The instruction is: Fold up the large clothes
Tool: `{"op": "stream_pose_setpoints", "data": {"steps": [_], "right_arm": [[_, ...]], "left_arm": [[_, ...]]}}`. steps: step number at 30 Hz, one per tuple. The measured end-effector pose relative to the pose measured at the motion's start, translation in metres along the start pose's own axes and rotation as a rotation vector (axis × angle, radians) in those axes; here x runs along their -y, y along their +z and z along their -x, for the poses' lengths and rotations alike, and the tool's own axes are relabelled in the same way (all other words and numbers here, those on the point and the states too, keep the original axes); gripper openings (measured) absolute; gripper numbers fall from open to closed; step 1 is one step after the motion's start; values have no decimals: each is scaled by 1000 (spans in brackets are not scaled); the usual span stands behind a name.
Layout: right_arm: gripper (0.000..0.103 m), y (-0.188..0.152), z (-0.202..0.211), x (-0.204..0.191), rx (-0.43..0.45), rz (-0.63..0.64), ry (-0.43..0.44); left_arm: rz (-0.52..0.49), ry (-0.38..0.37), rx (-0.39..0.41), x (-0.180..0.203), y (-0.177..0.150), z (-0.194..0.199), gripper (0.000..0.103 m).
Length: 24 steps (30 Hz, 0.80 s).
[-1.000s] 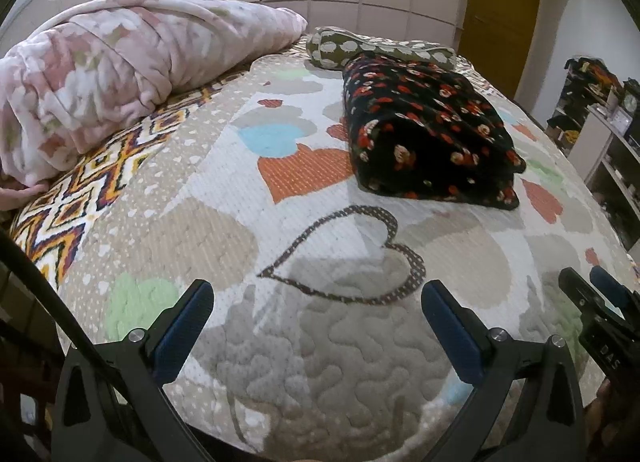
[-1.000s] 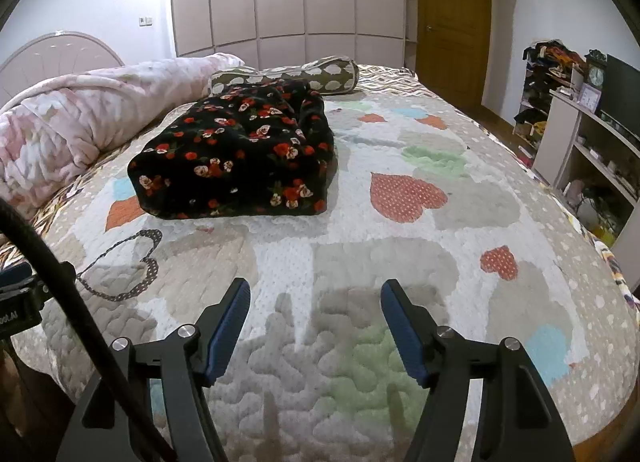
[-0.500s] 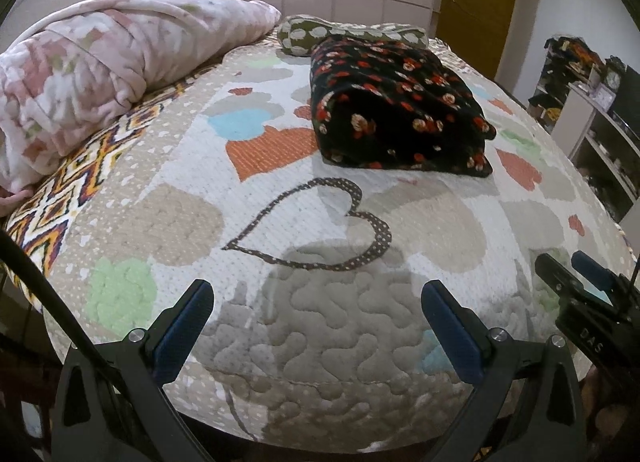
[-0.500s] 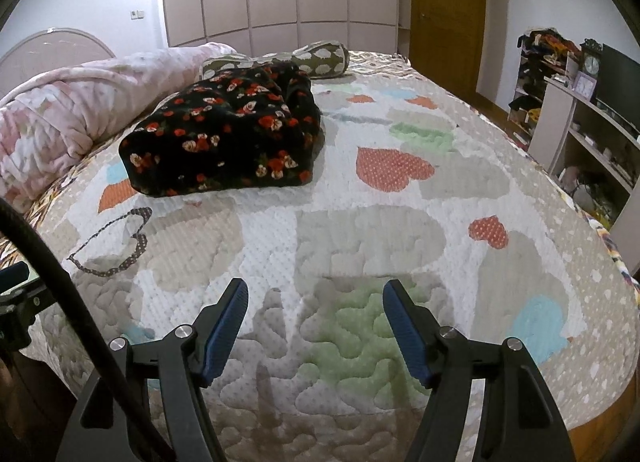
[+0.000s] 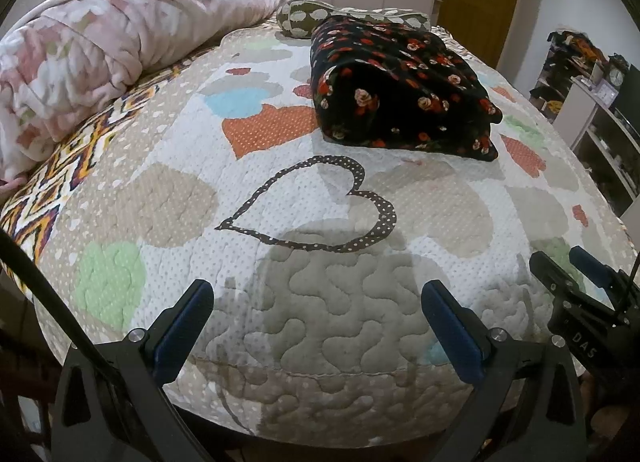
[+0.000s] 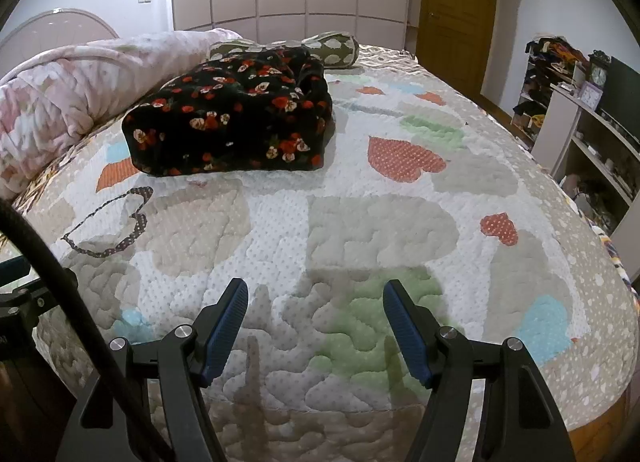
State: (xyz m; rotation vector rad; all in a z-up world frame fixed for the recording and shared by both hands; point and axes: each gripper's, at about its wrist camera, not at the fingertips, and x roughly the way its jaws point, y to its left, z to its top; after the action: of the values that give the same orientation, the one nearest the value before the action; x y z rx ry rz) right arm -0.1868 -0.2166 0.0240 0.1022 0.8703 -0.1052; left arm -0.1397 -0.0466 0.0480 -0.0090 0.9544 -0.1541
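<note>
Folded floral garment point(image 5: 404, 94) on quilt point(image 5: 320, 322)

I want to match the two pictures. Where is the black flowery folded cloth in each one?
Left wrist view: the black flowery cloth lies upper right of center on the quilt.
Right wrist view: the same cloth lies upper left of center.
Shared landmark: the dotted heart outline on the quilt sits just in front of the cloth in both views.
</note>
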Motion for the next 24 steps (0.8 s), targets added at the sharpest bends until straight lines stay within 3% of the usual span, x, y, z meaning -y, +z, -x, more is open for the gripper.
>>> {"op": "stream_pose_setpoints", "data": {"steps": [24], "right_arm": [[78, -4, -13, -10, -71, 65, -121]], "left_arm": [[0, 51, 0, -1, -3, -4, 103]]}}
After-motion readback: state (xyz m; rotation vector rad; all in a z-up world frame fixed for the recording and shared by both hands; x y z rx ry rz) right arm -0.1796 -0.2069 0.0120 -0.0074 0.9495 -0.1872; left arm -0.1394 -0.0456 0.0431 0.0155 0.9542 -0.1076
